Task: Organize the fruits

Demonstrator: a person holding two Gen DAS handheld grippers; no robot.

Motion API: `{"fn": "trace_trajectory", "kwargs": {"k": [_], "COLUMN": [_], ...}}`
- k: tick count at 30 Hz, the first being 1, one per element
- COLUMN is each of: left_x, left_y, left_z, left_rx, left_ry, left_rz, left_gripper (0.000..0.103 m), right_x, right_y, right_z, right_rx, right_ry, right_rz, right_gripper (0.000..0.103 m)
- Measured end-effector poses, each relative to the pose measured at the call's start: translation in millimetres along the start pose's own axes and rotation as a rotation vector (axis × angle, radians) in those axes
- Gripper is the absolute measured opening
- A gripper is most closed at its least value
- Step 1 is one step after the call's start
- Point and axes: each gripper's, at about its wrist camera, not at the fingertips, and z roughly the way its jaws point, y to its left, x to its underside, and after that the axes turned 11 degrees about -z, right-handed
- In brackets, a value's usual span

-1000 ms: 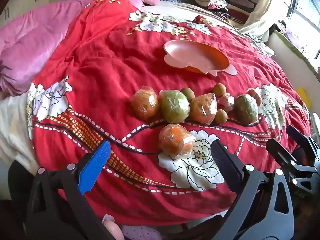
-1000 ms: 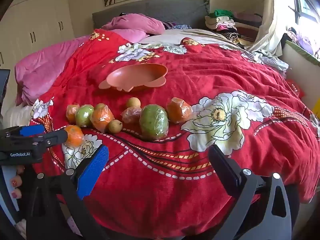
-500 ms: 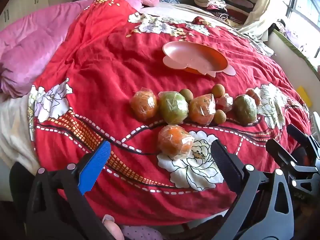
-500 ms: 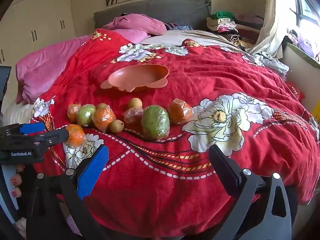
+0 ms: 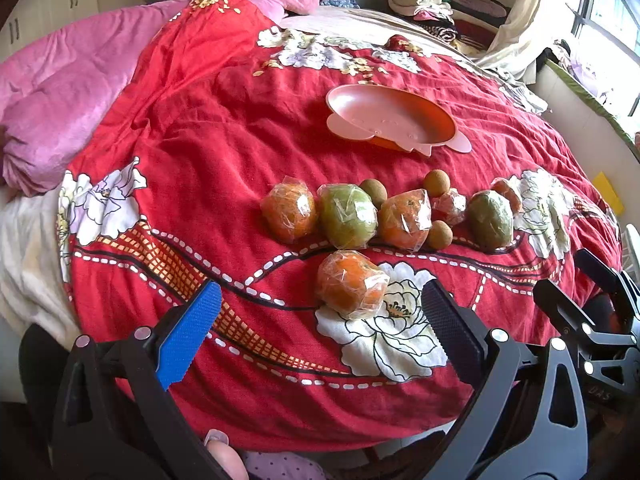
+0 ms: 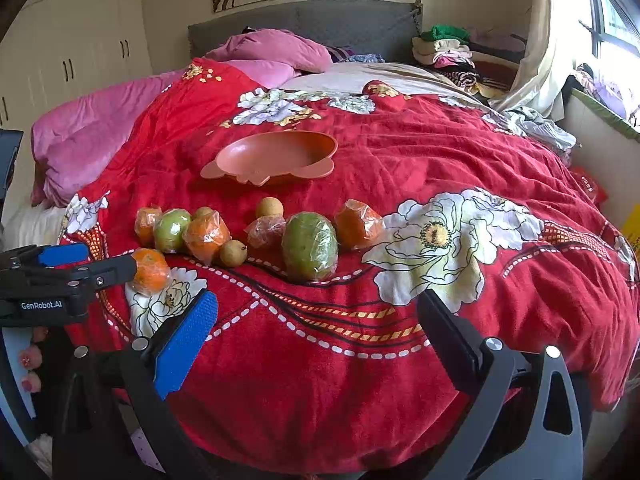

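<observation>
Between wide-open, empty left fingers point(image 5: 448, 332), wrapped orange point(image 5: 351, 284); right fingers point(image 6: 452, 336) likewise; bowl point(image 6: 276, 156) beyond.

Black-framed left hand-held gripper point(image 5: 320, 328), one blue ribbed pad, one black, silver screws, white GenRobot.AI lettering

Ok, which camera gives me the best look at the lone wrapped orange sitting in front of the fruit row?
Left wrist view: the wrapped orange sits near centre, unobstructed, framed by the open left gripper. In the right wrist view the same orange is smaller, at the far left, partly hidden behind the left gripper's finger.
</observation>
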Motion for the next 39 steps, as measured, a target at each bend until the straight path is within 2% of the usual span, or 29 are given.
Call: {"fn": "trace_trajectory", "kwargs": {"k": [39], "left_x": [3.8], "left_y": [-0.9], "left_z": [1.6], "left_rx": [0.018], "left_ry": [0.014], "left_rz": [0.009], "left_gripper": [0.094], "right_x": [0.8], "right_y": [-2.3], "right_z": [-0.4], "right_rx": [0.003], "right_ry": [-0.001], "right_rz": [-0.001], "right_gripper": [0.099]}}
